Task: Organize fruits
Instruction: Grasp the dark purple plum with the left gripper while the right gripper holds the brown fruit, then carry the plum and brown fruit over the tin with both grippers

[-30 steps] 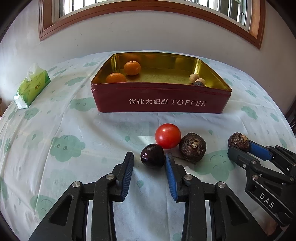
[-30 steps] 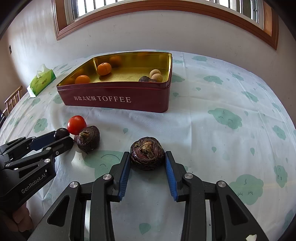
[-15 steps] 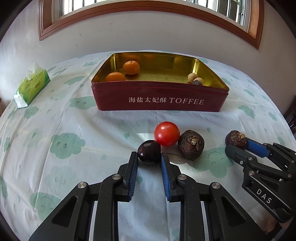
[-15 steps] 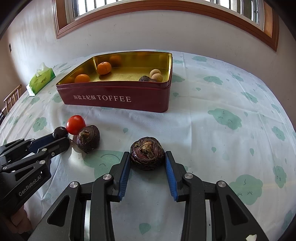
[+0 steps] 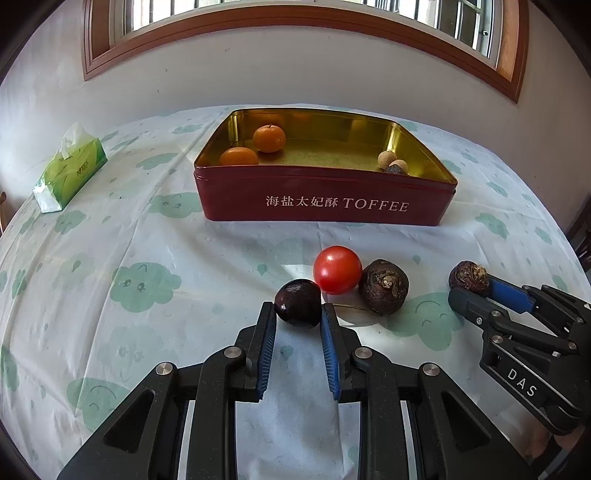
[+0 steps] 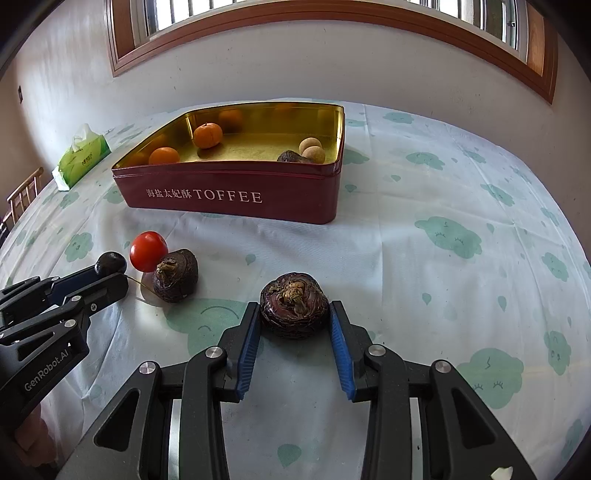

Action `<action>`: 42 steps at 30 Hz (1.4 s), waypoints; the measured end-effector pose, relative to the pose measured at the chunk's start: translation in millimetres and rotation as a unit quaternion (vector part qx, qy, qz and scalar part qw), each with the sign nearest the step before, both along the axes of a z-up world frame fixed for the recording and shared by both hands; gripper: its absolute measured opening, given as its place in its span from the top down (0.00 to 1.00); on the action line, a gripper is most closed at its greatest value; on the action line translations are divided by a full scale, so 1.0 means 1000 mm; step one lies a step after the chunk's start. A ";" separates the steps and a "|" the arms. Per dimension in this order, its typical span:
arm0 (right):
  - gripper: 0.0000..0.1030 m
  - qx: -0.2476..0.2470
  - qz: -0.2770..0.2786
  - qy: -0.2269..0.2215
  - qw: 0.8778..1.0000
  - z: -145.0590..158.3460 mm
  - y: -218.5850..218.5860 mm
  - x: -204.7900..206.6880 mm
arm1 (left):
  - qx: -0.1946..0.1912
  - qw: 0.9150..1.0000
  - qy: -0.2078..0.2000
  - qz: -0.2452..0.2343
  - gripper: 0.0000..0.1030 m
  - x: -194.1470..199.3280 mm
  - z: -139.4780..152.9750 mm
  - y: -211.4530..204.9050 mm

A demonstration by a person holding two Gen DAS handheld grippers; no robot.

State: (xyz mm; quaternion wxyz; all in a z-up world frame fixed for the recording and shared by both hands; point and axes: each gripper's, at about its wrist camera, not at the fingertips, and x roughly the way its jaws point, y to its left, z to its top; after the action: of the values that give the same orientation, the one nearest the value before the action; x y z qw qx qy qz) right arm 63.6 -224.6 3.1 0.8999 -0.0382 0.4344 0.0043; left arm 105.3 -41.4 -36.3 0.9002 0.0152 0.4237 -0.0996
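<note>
Left claw (image 5: 298,317) of mine is clamped on the dark plum (image 5: 298,302), tomato (image 5: 337,269) just ahead, while my right claw (image 6: 294,317) grips a water chestnut (image 6: 294,309) on the table (image 6: 424,280), tin (image 6: 236,195) beyond.

Bright daylight from the window (image 5: 295,22) beyond the claw, overexposed panes. Soft short shadows under fruit near the fingertips. Gold tin interior (image 6: 258,147) glares and mirrors oranges. Focus sharp throughout; heavy fisheye bending, dark vignette at corners.
</note>
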 end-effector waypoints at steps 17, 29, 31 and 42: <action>0.67 -0.005 -0.008 -0.004 1.000 0.002 -0.002 -0.001 | -0.005 1.000 -0.005 0.009 0.75 -0.002 0.005 0.008; 0.67 -0.007 -0.013 -0.005 1.000 0.007 -0.006 -0.007 | -0.007 1.000 -0.015 0.008 0.75 -0.003 0.014 0.008; 0.67 -0.008 -0.013 -0.008 1.000 0.010 -0.006 -0.008 | -0.006 1.000 -0.019 0.008 0.75 -0.003 0.017 0.007; 0.67 -0.011 -0.005 -0.026 1.000 0.030 0.000 -0.006 | -0.010 0.999 -0.032 0.009 0.75 0.000 0.032 0.008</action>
State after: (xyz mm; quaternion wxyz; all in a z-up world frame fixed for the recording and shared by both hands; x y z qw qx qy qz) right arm 57.9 -224.3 32.9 0.9103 -0.0459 0.4113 -0.0060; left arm 105.1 -33.1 -4.4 0.9143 0.0051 0.3937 -0.0952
